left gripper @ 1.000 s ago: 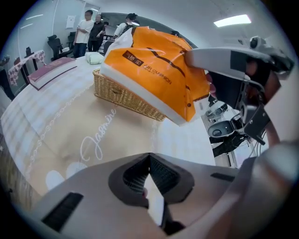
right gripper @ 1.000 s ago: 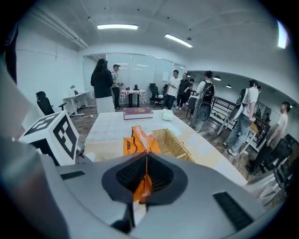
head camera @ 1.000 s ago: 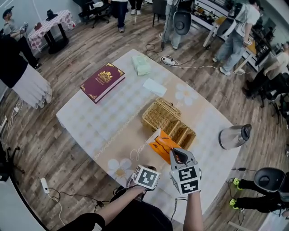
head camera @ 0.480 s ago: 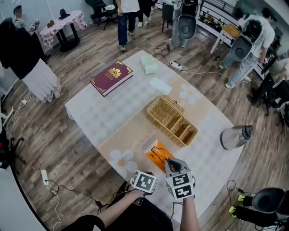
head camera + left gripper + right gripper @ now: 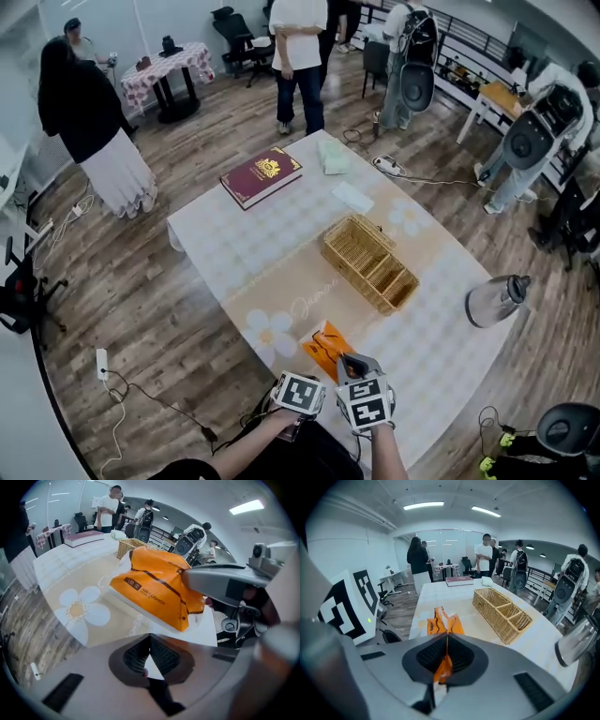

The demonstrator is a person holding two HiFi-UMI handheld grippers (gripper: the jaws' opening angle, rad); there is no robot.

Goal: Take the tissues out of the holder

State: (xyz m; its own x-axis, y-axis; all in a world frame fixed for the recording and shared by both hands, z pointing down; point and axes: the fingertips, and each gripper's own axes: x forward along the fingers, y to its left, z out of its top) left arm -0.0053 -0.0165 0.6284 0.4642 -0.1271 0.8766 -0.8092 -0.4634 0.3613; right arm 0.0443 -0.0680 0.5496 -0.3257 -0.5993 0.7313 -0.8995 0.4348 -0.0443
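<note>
Right gripper [image 5: 446, 660] and left gripper [image 5: 149, 651] pinch the pack [image 5: 325, 347], now drawn away from the basket [image 5: 369, 262] to the desk [image 5: 234, 248] near edge; removal seems complete.

The head camera looks steeply down from above the near edge of the table [image 5: 242, 234], taking in all of it. Cameras on the left gripper [image 5: 149, 659] and right gripper [image 5: 446, 657] peer closely along their jaws, low across the tabletop. All three views share the orange tissue pack [image 5: 322, 345] and wicker basket [image 5: 370, 264].
</note>
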